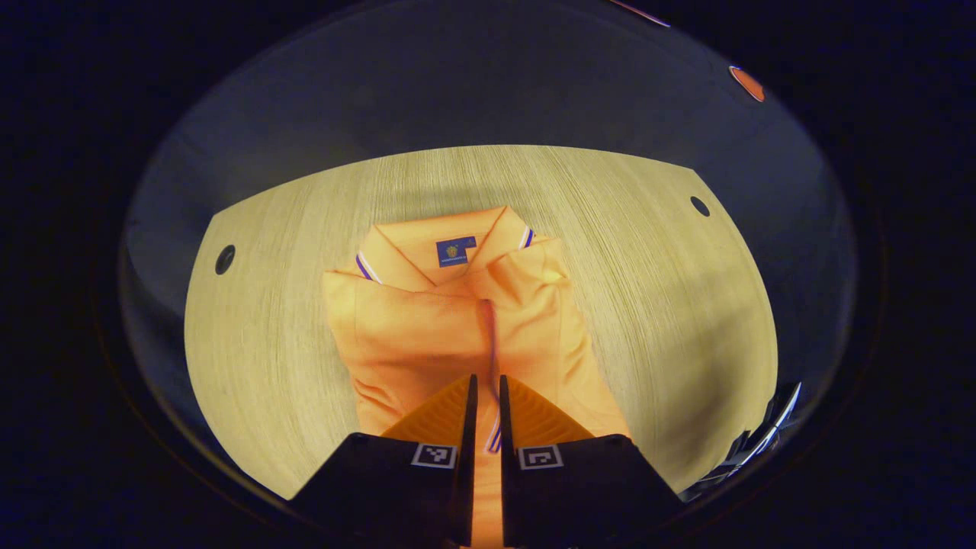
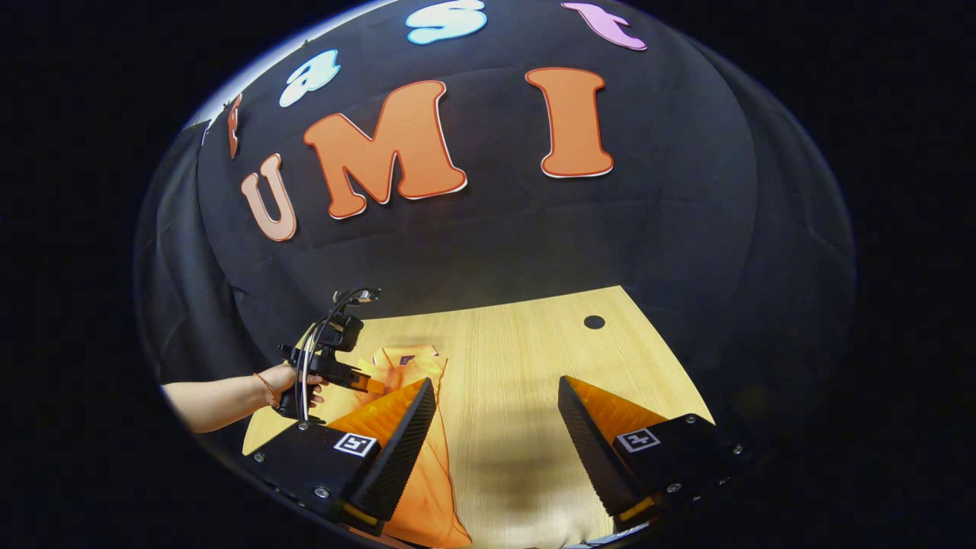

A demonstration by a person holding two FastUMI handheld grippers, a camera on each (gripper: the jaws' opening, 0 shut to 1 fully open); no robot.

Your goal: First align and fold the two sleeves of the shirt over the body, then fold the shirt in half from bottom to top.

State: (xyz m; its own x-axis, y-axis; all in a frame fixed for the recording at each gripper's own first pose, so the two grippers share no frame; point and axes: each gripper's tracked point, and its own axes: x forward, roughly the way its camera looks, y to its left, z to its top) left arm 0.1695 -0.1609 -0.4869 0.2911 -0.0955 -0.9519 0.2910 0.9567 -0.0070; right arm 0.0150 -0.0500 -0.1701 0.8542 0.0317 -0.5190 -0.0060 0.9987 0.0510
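Note:
An orange polo shirt [image 1: 412, 328] lies on the wooden table [image 1: 656, 305], collar at the far end, one sleeve folded over the body. My left gripper [image 1: 488, 377] hovers over the shirt's near part. Its fingers stand almost together, with a strip of orange fabric and a striped sleeve cuff [image 1: 496, 438] pinched between them. In the right gripper view the shirt [image 2: 427, 488] lies to the left. A hand holds the left gripper [image 2: 328, 366] above it. My right gripper [image 2: 496, 385] is wide open over bare table, to the right of the shirt, with nothing between its fingers.
The tabletop has round dark holes [image 1: 225, 259] [image 1: 699, 206] [image 2: 594, 322] near its far corners. The black cloth wall [image 2: 534, 244] rises behind the far table edge. A dark metallic object [image 1: 766, 435] shows at the lower right rim of the left gripper view.

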